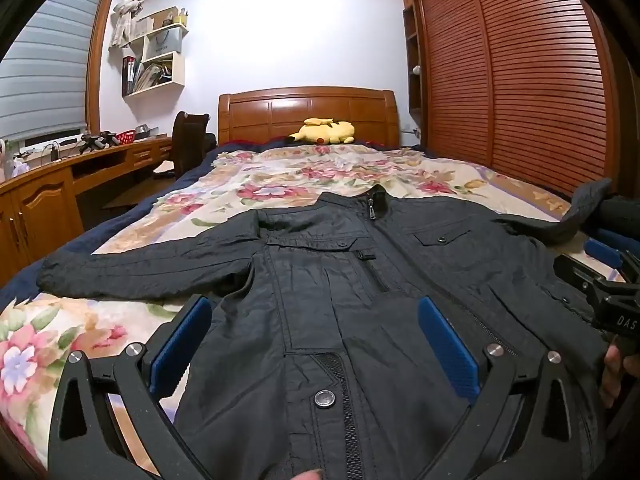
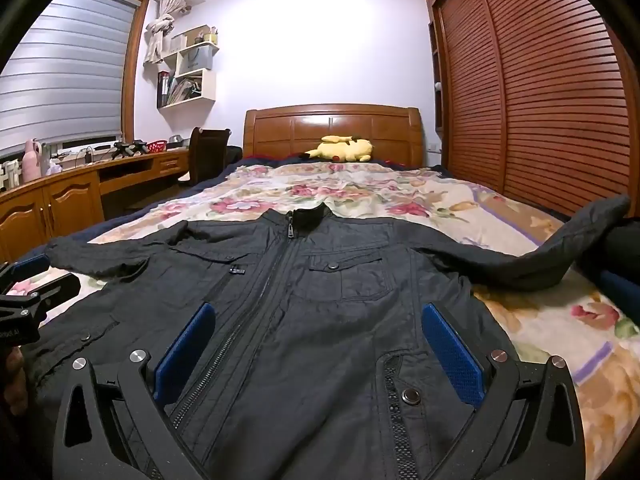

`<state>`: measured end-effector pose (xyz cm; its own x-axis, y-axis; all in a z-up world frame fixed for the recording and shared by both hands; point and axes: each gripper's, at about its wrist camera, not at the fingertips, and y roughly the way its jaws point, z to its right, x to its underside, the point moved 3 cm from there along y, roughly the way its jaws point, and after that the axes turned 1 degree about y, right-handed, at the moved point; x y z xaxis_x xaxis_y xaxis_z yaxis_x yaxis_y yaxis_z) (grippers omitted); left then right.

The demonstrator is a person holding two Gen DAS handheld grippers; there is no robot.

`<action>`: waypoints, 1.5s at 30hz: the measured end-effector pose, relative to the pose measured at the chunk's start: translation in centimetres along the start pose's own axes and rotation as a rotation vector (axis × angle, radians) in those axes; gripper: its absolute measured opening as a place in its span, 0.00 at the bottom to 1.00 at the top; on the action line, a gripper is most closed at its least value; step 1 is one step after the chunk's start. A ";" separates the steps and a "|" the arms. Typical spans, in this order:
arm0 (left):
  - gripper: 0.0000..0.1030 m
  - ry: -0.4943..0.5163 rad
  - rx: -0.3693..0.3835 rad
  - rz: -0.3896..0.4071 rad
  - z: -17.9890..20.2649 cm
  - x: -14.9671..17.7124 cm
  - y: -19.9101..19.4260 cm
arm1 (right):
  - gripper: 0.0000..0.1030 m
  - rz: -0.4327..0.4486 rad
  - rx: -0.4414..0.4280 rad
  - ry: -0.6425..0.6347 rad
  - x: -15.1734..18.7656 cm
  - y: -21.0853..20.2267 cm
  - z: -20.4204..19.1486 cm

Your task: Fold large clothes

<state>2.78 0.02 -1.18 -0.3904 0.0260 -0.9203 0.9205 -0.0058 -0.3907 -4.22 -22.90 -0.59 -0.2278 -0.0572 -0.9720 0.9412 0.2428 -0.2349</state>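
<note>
A black zip-up jacket (image 1: 360, 264) lies face up and spread flat on the bed, collar toward the headboard. Its one sleeve (image 1: 140, 268) stretches out to the left; the other sleeve (image 2: 560, 248) runs right and curls up at the cuff. My left gripper (image 1: 314, 320) hovers open over the jacket's lower left front, blue pads wide apart with nothing pinched. Over the lower right front of the jacket (image 2: 340, 280) my right gripper (image 2: 316, 328) is likewise open. Each gripper shows at the edge of the other's view, the right gripper (image 1: 608, 280) and the left gripper (image 2: 24, 300).
The floral bedspread (image 1: 280, 184) covers the bed, with a yellow plush toy (image 1: 324, 131) by the wooden headboard (image 1: 308, 108). A slatted wardrobe (image 1: 520, 80) lines the right side. A wooden desk (image 1: 60, 184), a chair (image 1: 188, 140) and wall shelves (image 1: 156, 60) stand on the left.
</note>
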 end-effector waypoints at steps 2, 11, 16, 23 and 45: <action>1.00 0.001 -0.001 0.000 0.0 0.0 0.1 | 1.00 0.003 0.001 0.000 0.0 0.0 0.0; 1.00 0.007 -0.003 0.008 -0.1 -0.1 0.1 | 1.00 0.000 0.001 0.001 0.1 0.1 0.1; 1.00 0.012 -0.007 0.012 -0.2 -0.3 0.0 | 1.00 0.002 0.001 0.003 0.0 -0.1 0.1; 1.00 0.013 -0.006 0.013 -0.2 -0.3 -0.3 | 1.00 0.003 0.001 0.004 0.1 -0.1 0.1; 1.00 0.017 -0.009 0.018 0.0 -0.3 -0.3 | 1.00 0.004 -0.001 0.006 0.1 -0.1 0.1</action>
<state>2.60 0.04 -0.80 -0.3735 0.0432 -0.9266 0.9275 0.0027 -0.3738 -4.32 -23.03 -0.71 -0.2256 -0.0503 -0.9729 0.9418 0.2441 -0.2310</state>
